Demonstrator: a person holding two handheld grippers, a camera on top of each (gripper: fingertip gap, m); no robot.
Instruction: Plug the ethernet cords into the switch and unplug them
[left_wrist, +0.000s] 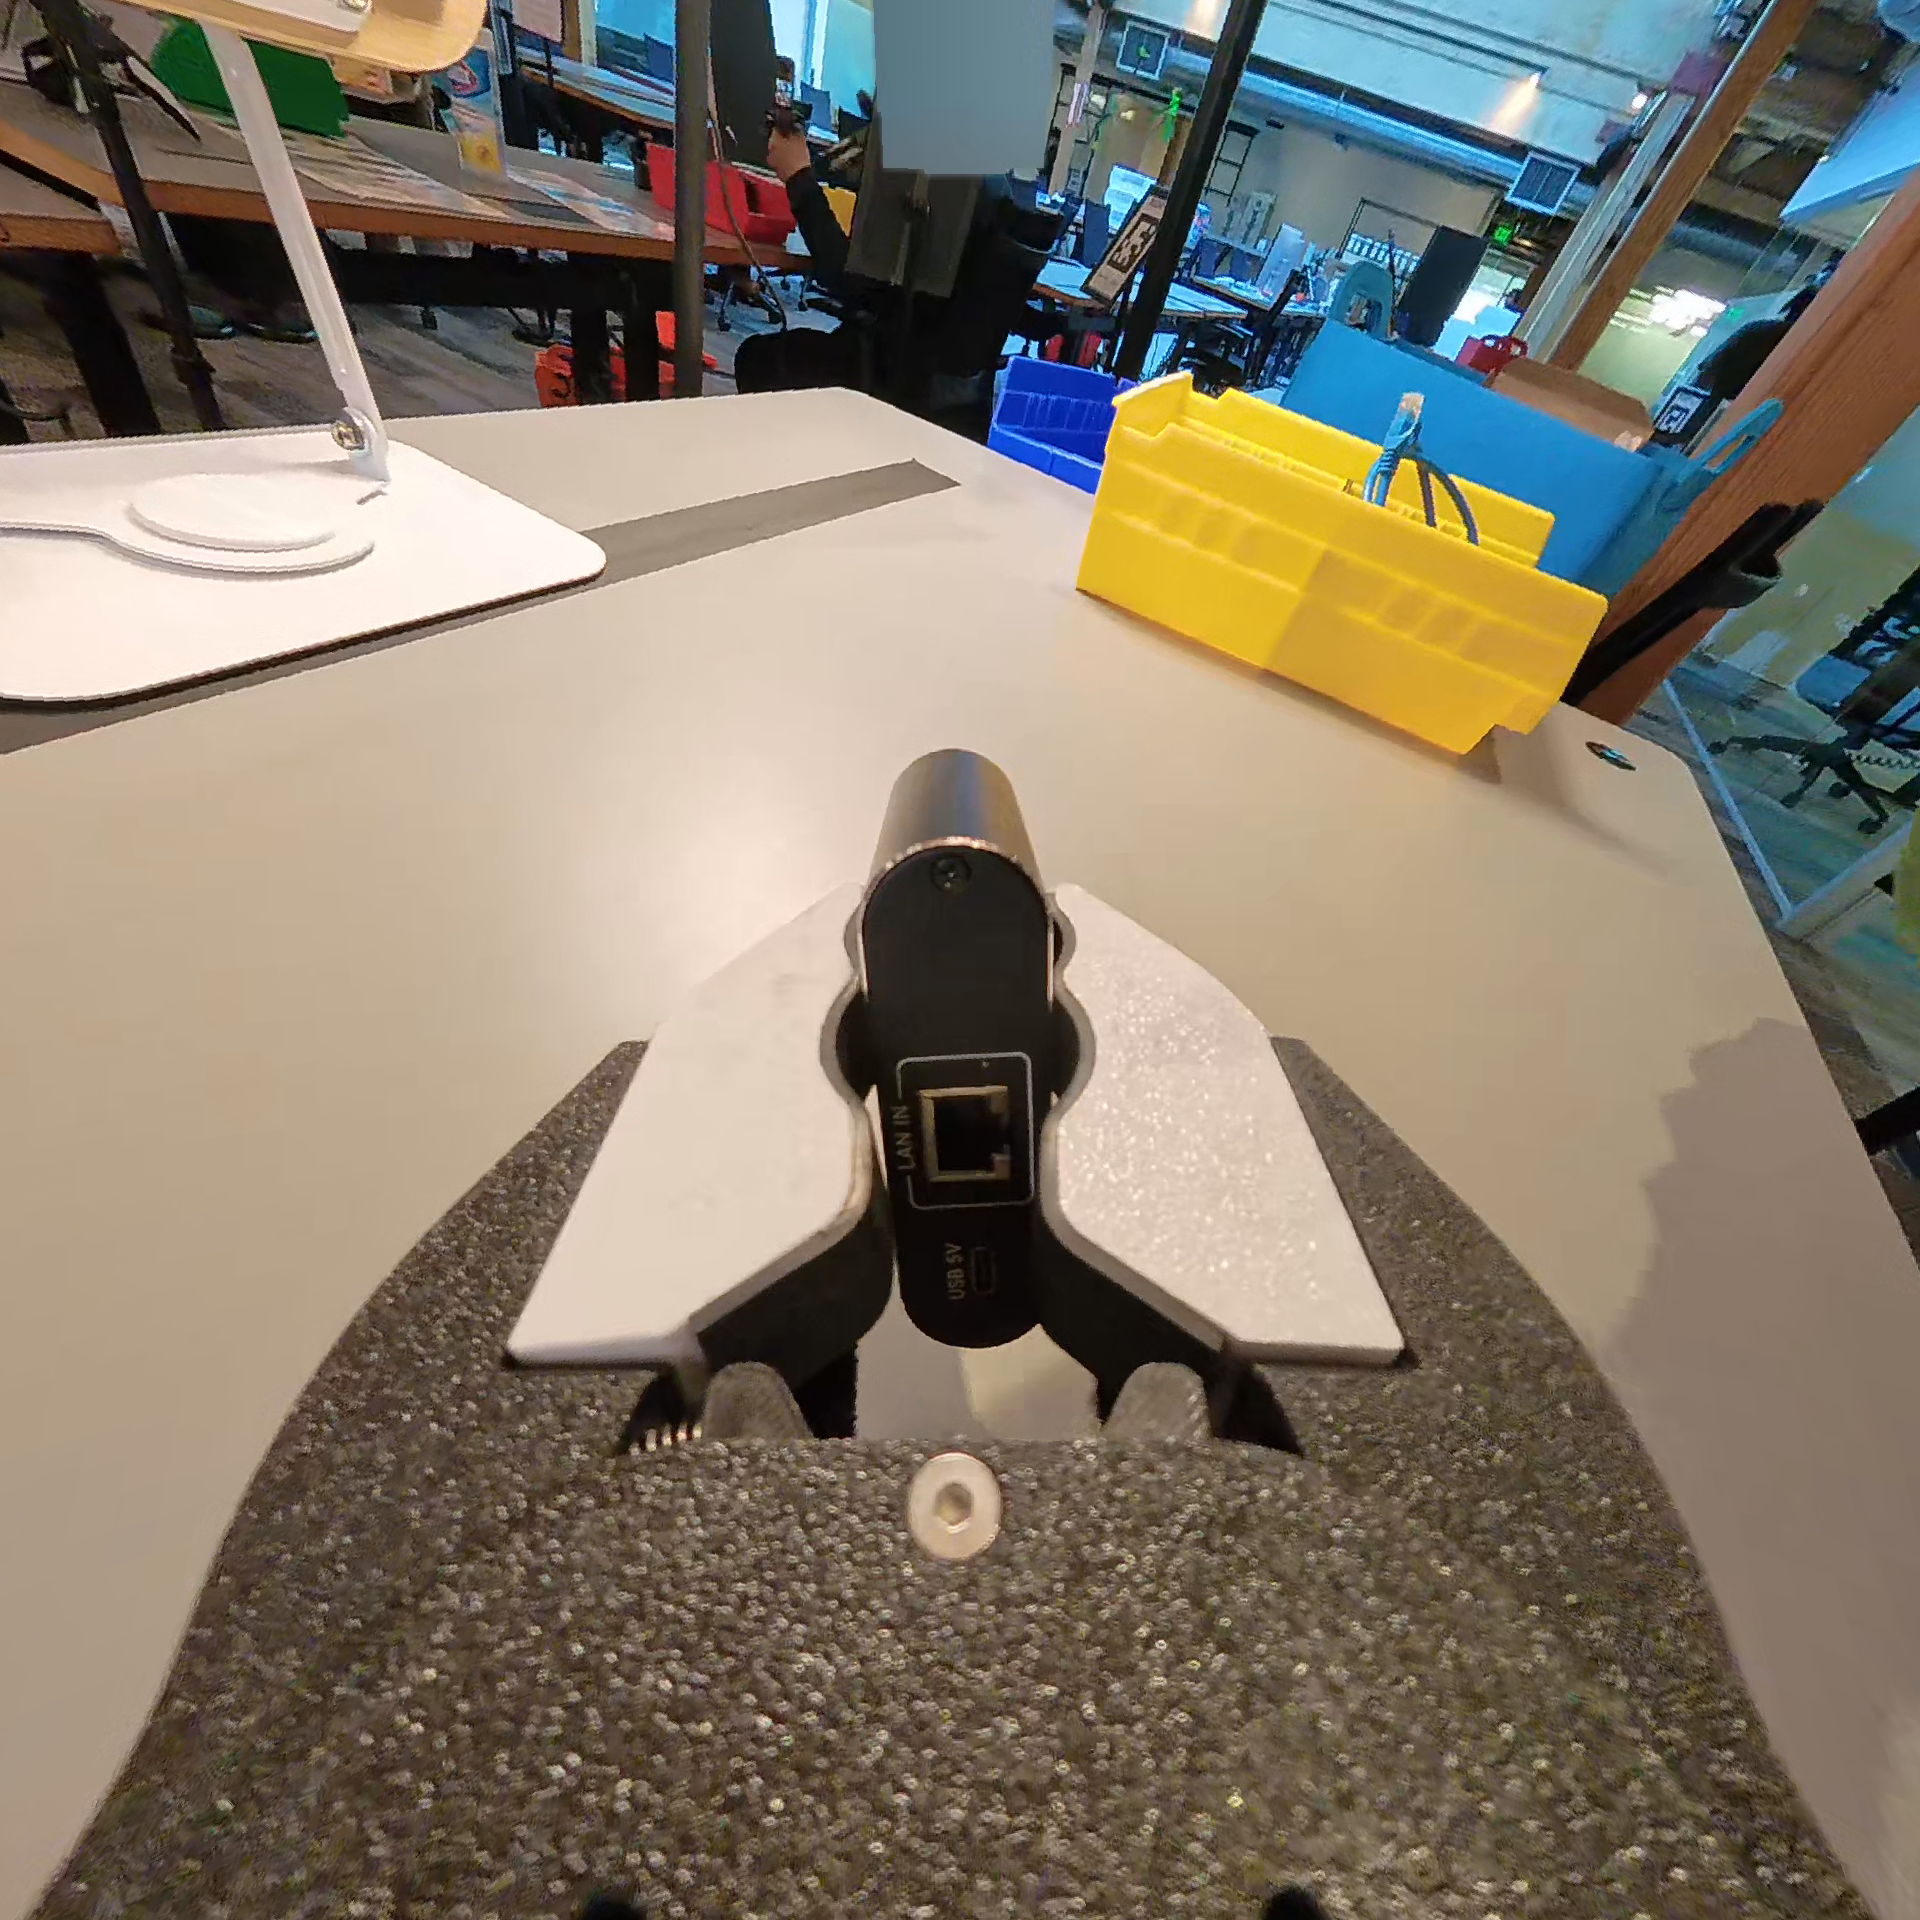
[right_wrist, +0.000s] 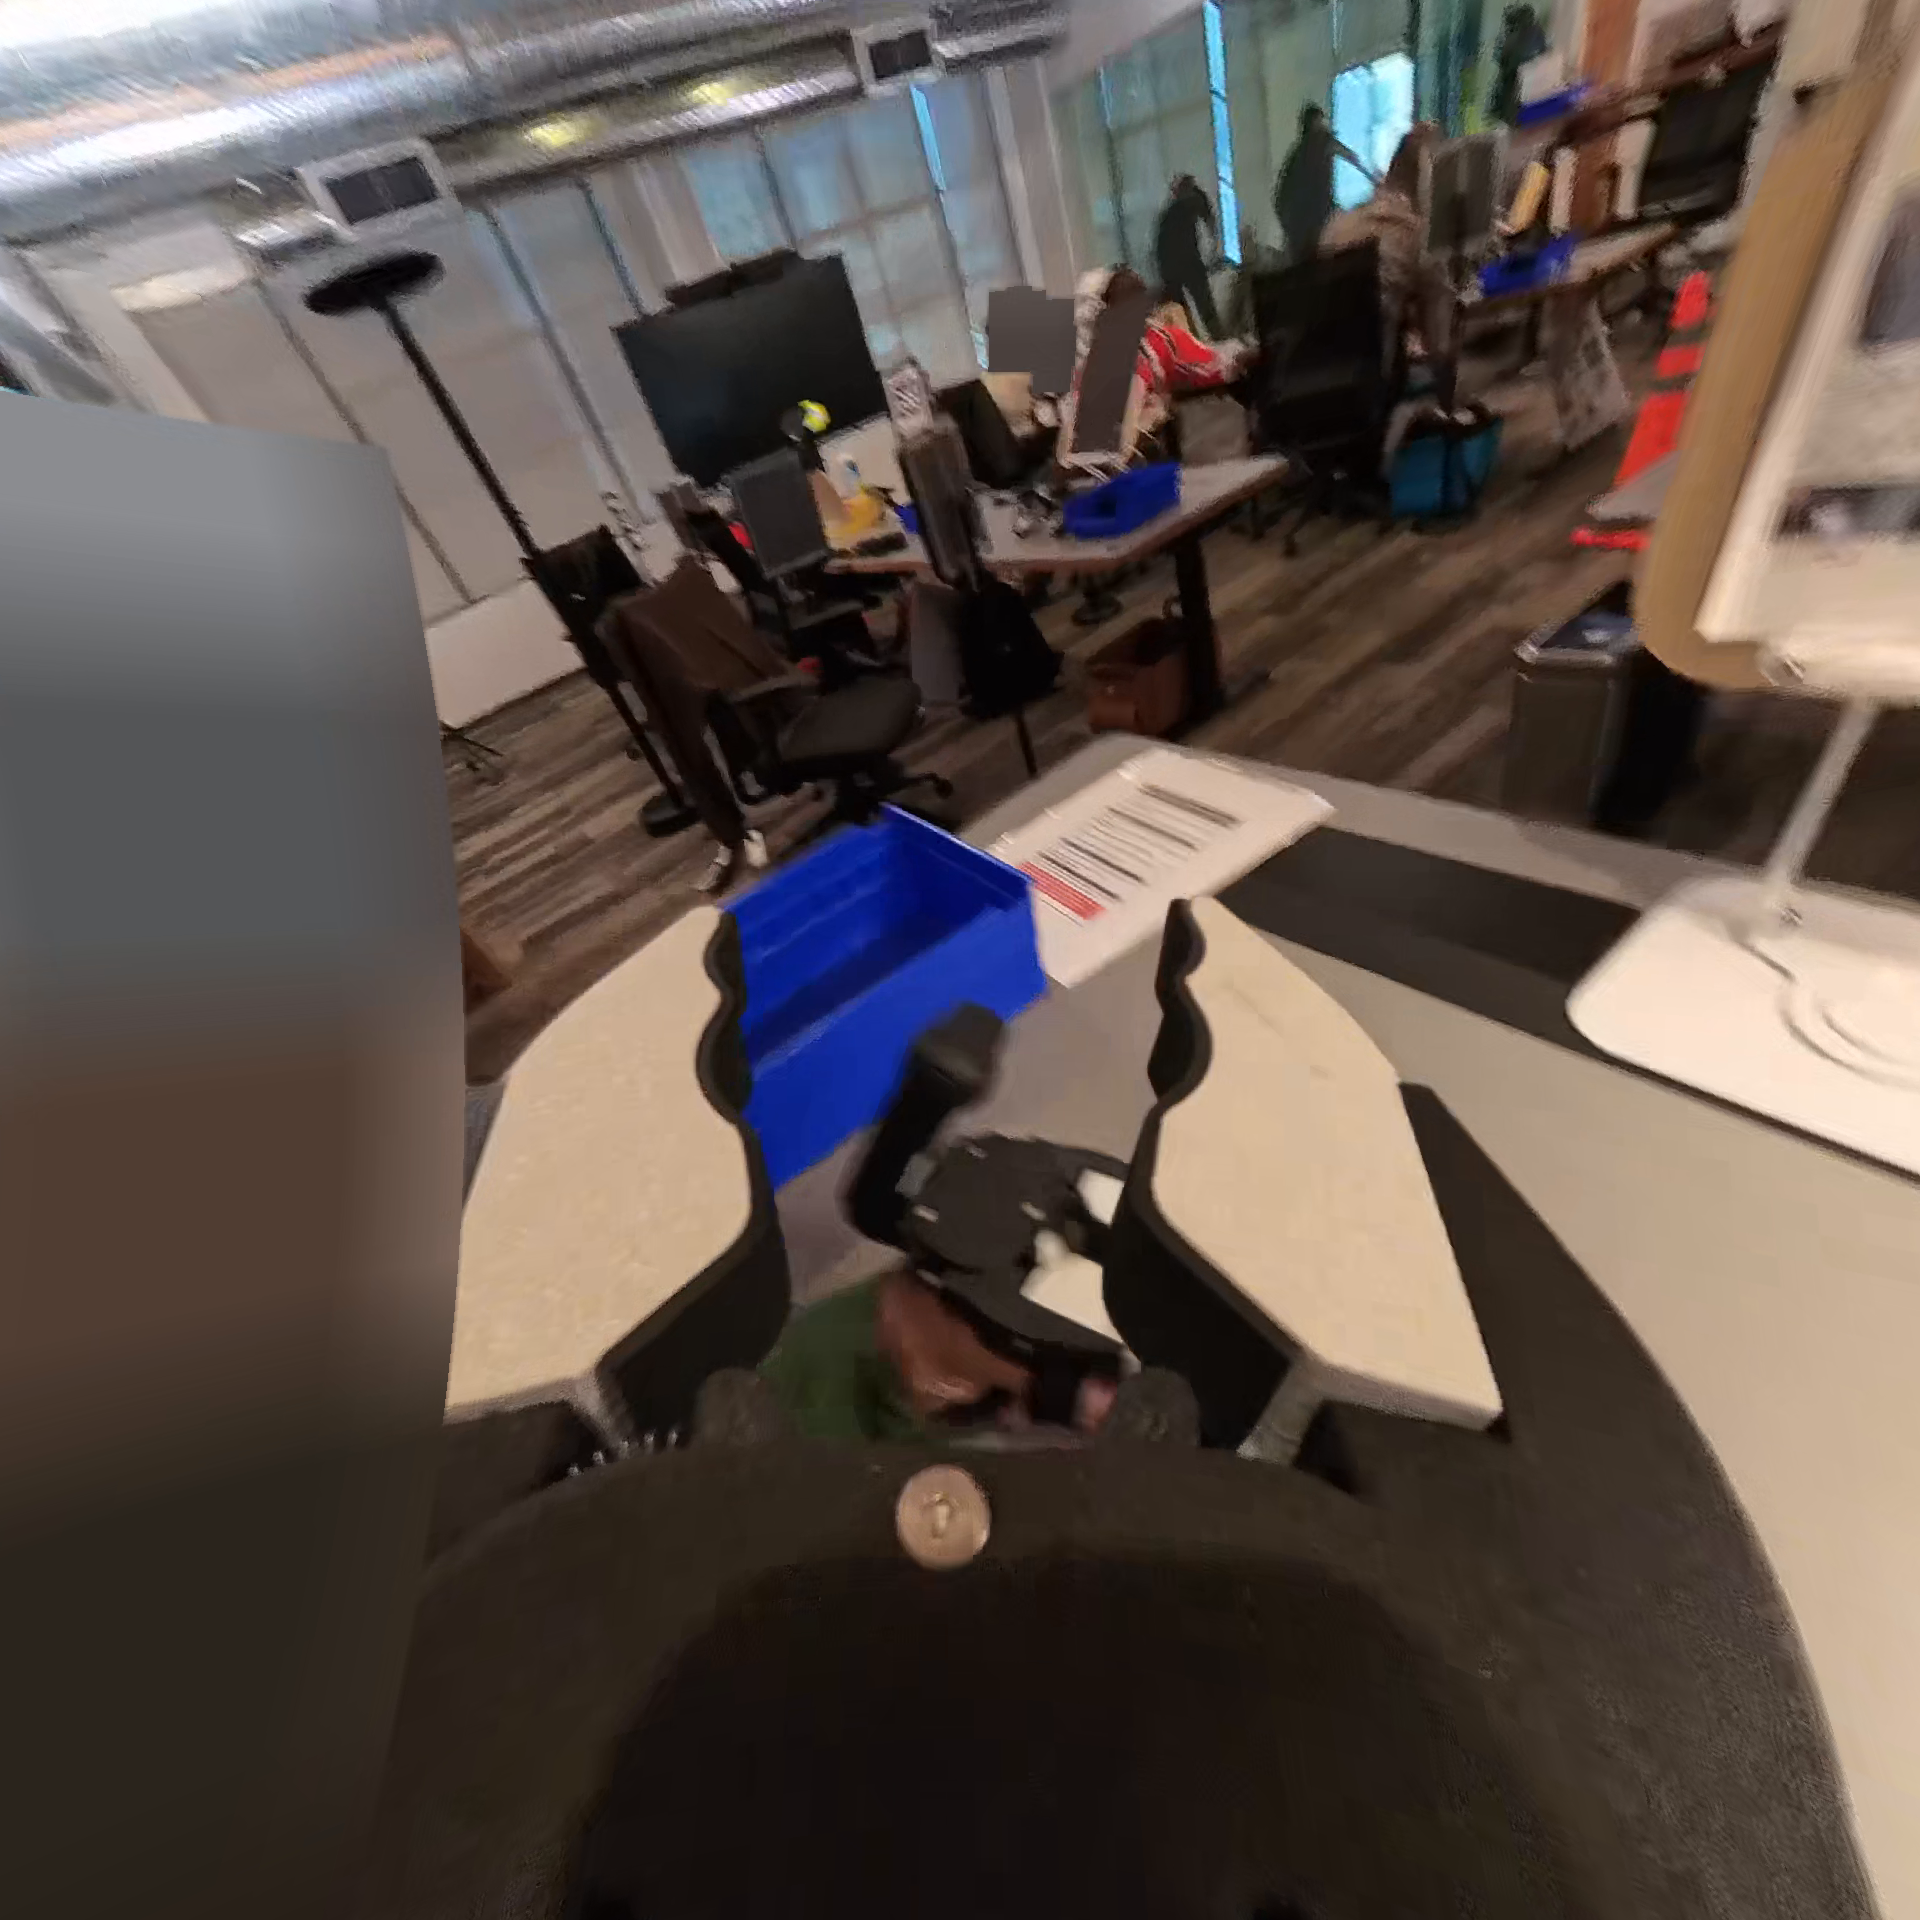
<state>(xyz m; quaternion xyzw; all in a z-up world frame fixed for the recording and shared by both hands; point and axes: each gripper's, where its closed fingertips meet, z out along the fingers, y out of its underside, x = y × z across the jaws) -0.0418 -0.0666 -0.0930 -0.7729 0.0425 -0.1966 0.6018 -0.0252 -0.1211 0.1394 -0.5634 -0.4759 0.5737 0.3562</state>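
Left wrist view: left tongs (left_wrist: 958, 997) clamp switch (left_wrist: 958, 1049) mid-table (left_wrist: 520, 883)

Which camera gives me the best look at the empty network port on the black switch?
The left wrist view. The switch sits clamped in the left claw, its end face square to the lens and sharp, the port empty. The right wrist view is blurred and shows only the switch as a dark bar; its port is hidden.
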